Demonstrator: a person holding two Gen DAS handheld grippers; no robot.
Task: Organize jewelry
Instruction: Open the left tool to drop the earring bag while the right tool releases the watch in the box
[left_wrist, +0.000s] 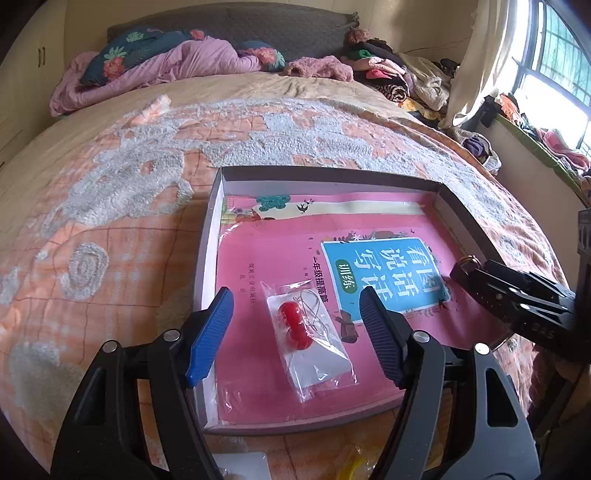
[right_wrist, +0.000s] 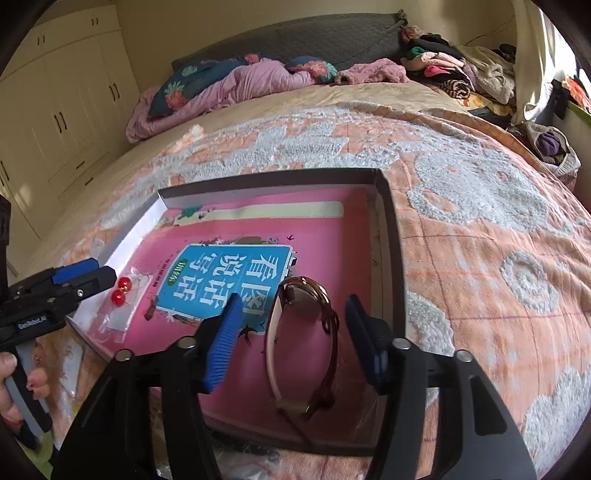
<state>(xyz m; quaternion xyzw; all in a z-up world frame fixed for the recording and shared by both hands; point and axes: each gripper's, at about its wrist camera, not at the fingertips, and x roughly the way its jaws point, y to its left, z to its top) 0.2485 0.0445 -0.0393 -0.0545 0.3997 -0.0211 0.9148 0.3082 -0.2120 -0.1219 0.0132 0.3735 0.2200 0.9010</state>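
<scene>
With both claws apart, left gripper (left_wrist: 295, 332) over the bagged red earrings (left_wrist: 295, 325), right gripper (right_wrist: 291, 343) around the brown bangle (right_wrist: 306, 347) at lower centre, careless lifting could snag either from the box (right_wrist: 388, 229).

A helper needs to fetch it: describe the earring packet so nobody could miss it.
On the orange patterned bedspread sits a shallow open cardboard box holding a pink book. On the book lies a small clear plastic packet; only it contains two round red bead earrings.

Shallow grey cardboard box (left_wrist: 388, 178) on the orange-and-white patterned bed (left_wrist: 110, 229), pink softcover book (left_wrist: 266, 258) inside it, clear bag of red bead earrings (left_wrist: 308, 338) on the book's left, brown translucent plastic bangle (right_wrist: 306, 347) on its right.
</scene>
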